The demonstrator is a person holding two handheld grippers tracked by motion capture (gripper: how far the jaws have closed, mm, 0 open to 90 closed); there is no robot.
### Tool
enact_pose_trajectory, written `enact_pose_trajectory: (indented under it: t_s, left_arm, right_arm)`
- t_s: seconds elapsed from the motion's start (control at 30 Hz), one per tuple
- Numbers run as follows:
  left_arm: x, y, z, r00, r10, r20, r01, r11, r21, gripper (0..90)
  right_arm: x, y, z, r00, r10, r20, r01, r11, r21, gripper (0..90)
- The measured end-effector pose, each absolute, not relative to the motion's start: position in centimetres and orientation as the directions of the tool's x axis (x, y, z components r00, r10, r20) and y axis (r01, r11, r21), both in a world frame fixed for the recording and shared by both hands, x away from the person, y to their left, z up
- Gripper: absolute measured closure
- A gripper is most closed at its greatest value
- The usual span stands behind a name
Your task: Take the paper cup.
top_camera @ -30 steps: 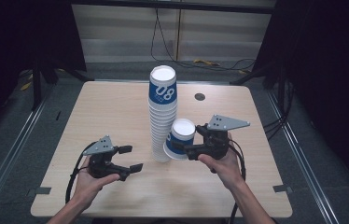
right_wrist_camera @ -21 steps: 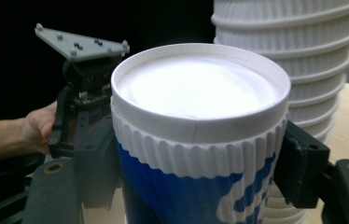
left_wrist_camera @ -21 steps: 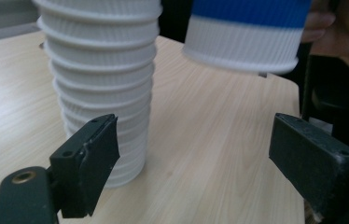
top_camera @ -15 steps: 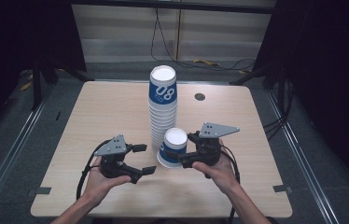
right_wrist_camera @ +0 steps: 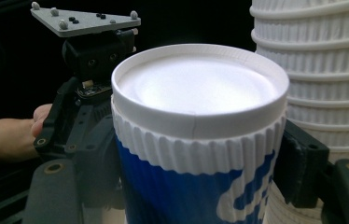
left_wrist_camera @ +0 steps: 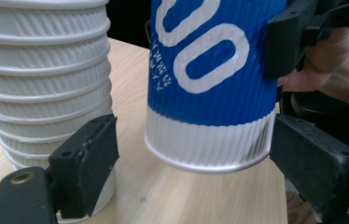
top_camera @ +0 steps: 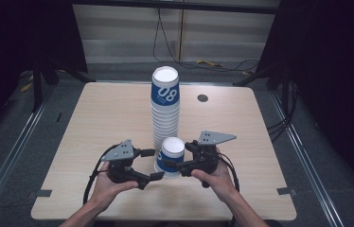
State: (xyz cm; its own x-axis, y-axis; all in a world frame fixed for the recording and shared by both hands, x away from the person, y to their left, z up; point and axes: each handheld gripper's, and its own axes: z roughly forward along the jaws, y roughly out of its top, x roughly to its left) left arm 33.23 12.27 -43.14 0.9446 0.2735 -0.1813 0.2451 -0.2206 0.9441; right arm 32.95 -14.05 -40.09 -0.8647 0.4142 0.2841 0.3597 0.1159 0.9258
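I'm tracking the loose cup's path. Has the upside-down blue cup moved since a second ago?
Yes. The right claw has carried the cup toward the table's near edge and slightly leftward, along the tall stack.

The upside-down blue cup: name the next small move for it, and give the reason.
Probably lower it the last bit onto the table. The right gripper clamps the blue cup, whose rim hangs tilted just above the wood in the left gripper view, beside the stack of cups. The left gripper stands open around it.
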Motion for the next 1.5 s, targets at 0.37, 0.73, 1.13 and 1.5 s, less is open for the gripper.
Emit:
enact_pose_trajectory:
  t_s: [0.37, 0.73, 1.13, 1.5]
  left_arm:
    - [33.2, 11.0, -43.9, 0.941, 0.256, -0.220, 0.284, -0.251, 0.925, 13.1]
    - [33.3, 10.8, -44.1, 0.943, 0.246, -0.223, 0.281, -0.233, 0.931, 15.2]
    - [32.8, 11.0, -44.2, 0.955, 0.248, -0.166, 0.229, -0.256, 0.939, 21.0]
    - [33.1, 11.8, -44.2, 0.954, 0.242, -0.178, 0.243, -0.271, 0.931, 21.9]
  right_arm:
    - [32.7, -13.0, -40.5, -0.872, 0.414, 0.260, 0.336, 0.119, 0.934, 27.8]
    - [32.4, -12.0, -41.0, -0.876, 0.405, 0.263, 0.339, 0.127, 0.932, 27.7]
    - [32.4, -12.0, -41.0, -0.868, 0.398, 0.296, 0.376, 0.139, 0.916, 25.8]
    - [32.3, -12.2, -41.0, -0.857, 0.422, 0.295, 0.387, 0.150, 0.910, 17.7]
